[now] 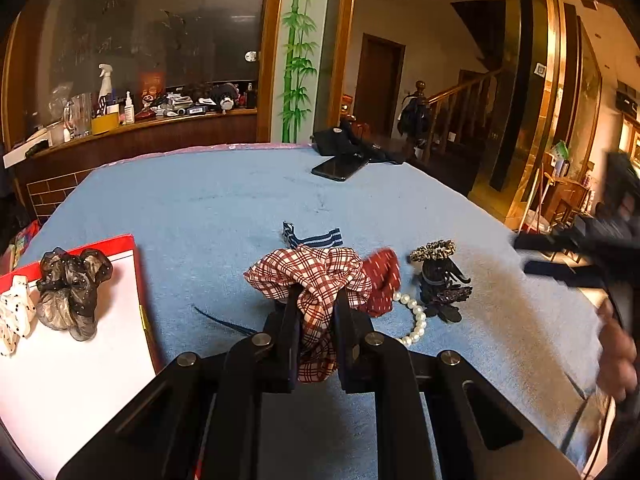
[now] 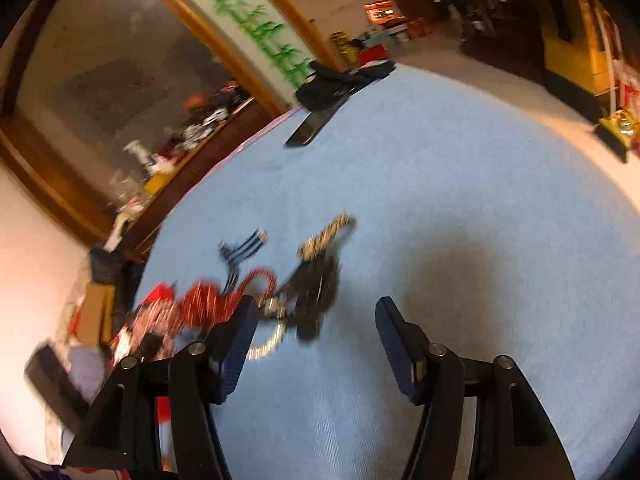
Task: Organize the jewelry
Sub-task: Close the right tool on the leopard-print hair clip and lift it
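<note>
My left gripper [image 1: 316, 304] is shut on a red-and-white plaid scrunchie [image 1: 308, 276], held just above the blue cloth. Behind it lie a dark red dotted scrunchie [image 1: 382, 280], a pearl bracelet [image 1: 414, 320], a black hair claw [image 1: 442, 284] with a leopard scrunchie [image 1: 432, 250] on top, and a navy striped band [image 1: 320, 238]. A red-rimmed white tray [image 1: 80, 340] at the left holds a grey sheer scrunchie [image 1: 72, 288] and a white dotted one [image 1: 14, 316]. My right gripper [image 2: 316, 312] is open and empty, blurred, to the right of the pile [image 2: 316, 280]; it shows in the left wrist view [image 1: 560, 256].
A black phone [image 1: 340, 168] and a dark pouch [image 1: 348, 140] lie at the far edge of the blue-covered table [image 1: 200, 200]. A cluttered wooden counter [image 1: 132, 120] stands behind the table. A thin dark hair tie [image 1: 224, 320] lies near the tray.
</note>
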`<state>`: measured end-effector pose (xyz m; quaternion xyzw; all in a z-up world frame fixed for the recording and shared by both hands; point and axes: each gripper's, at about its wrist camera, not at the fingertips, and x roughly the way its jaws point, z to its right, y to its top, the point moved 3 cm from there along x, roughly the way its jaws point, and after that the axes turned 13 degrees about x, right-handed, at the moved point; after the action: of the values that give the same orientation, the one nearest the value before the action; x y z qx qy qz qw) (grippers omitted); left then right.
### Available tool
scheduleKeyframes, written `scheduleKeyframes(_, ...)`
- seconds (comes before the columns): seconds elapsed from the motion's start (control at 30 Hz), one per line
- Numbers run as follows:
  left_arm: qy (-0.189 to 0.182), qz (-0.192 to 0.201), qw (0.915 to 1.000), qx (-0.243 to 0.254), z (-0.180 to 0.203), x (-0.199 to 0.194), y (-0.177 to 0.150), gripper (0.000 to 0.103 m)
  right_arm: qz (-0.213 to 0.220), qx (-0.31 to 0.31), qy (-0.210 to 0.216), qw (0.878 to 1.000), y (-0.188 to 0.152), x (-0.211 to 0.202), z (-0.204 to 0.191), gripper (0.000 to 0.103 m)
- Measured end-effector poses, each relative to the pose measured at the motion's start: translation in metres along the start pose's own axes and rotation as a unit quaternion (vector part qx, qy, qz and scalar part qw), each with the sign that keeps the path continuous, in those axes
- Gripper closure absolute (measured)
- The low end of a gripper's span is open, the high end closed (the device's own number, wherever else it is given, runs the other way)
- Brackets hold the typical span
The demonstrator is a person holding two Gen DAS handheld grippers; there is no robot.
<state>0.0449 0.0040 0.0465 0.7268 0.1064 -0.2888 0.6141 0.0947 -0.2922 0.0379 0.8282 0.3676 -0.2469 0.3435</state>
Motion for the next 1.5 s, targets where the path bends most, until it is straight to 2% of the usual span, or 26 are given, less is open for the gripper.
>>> scheduleKeyframes(0.1,-0.002,-0.002,1.0,-0.005,-0.004,-0.001,0.0,0.09,-0.014,0.014,-0.02,1.0,0.024,0.034,-0.012,0.037)
scheduleKeyframes(0.13,-0.003,-0.003,1.0,-0.005,-0.005,0.0,0.0,0.09,-0.016,0.02,-0.034,0.999,0.029,0.045,-0.011,0.04)
scheduleKeyframes(0.17,0.002,-0.004,1.0,-0.003,-0.006,-0.002,-0.001,0.09,-0.024,0.028,-0.041,0.998,0.034,0.058,-0.01,0.052)
scheduleKeyframes(0.2,0.007,-0.005,1.0,-0.001,-0.007,-0.001,-0.001,0.09,-0.031,0.037,-0.044,0.998,0.037,0.067,-0.009,0.057)
scheduleKeyframes(0.3,0.003,-0.01,0.9999,-0.006,-0.008,0.001,-0.002,0.09,-0.052,0.067,-0.059,0.995,0.046,0.099,-0.001,0.064)
scheduleKeyframes(0.33,0.004,-0.012,0.9999,-0.005,-0.009,0.001,-0.002,0.09,-0.054,0.072,-0.069,0.994,0.047,0.106,0.002,0.071)
scheduleKeyframes(0.37,0.006,-0.013,0.9999,-0.004,-0.008,0.002,-0.002,0.09,-0.056,0.076,-0.067,0.993,0.047,0.11,0.003,0.089)
scheduleKeyframes(0.4,0.008,-0.015,0.9999,-0.003,-0.008,0.003,-0.002,0.09,-0.063,0.08,-0.042,0.994,0.047,0.116,0.003,0.095)
scheduleKeyframes(0.43,0.01,-0.017,0.9998,-0.003,-0.009,0.005,-0.003,0.09,-0.059,0.072,-0.032,0.995,0.046,0.114,0.0,0.095)
scheduleKeyframes(0.53,0.012,-0.026,0.9995,-0.01,-0.011,0.009,-0.003,0.09,0.016,0.011,-0.02,1.0,0.045,0.086,-0.021,0.095)
scheduleKeyframes(0.6,0.014,-0.03,0.9994,-0.014,-0.013,0.012,-0.004,0.09,0.055,-0.033,0.021,0.998,0.038,0.063,-0.043,0.095)
scheduleKeyframes(0.77,0.031,-0.04,0.9986,-0.016,-0.016,0.016,-0.006,0.09,0.052,-0.096,0.09,0.99,-0.002,0.045,-0.078,0.095)
scheduleKeyframes(0.83,0.039,-0.039,0.9983,-0.018,-0.019,0.016,-0.006,0.09,0.061,-0.125,0.092,0.986,-0.017,0.038,-0.089,0.095)
scheduleKeyframes(0.97,0.059,-0.038,0.9974,-0.014,-0.02,0.015,-0.006,0.09,0.103,-0.198,0.092,0.97,-0.043,0.021,-0.111,0.095)
scheduleKeyframes(1.03,0.065,-0.036,0.9972,-0.012,-0.021,0.013,-0.006,0.09,0.101,-0.206,0.093,0.969,-0.045,0.022,-0.112,0.095)
scheduleKeyframes(1.17,0.086,-0.031,0.9958,-0.008,-0.022,0.01,-0.005,0.09,0.069,-0.207,0.101,0.971,-0.046,0.032,-0.113,0.094)
scheduleKeyframes(1.4,0.108,-0.004,0.9942,-0.005,-0.024,0.0,0.0,0.09,0.07,-0.215,0.097,0.969,-0.052,0.032,-0.113,0.094)
scheduleKeyframes(1.5,0.11,-0.007,0.9939,-0.005,-0.025,-0.001,0.0,0.09,0.068,-0.212,0.096,0.97,-0.051,0.034,-0.113,0.094)
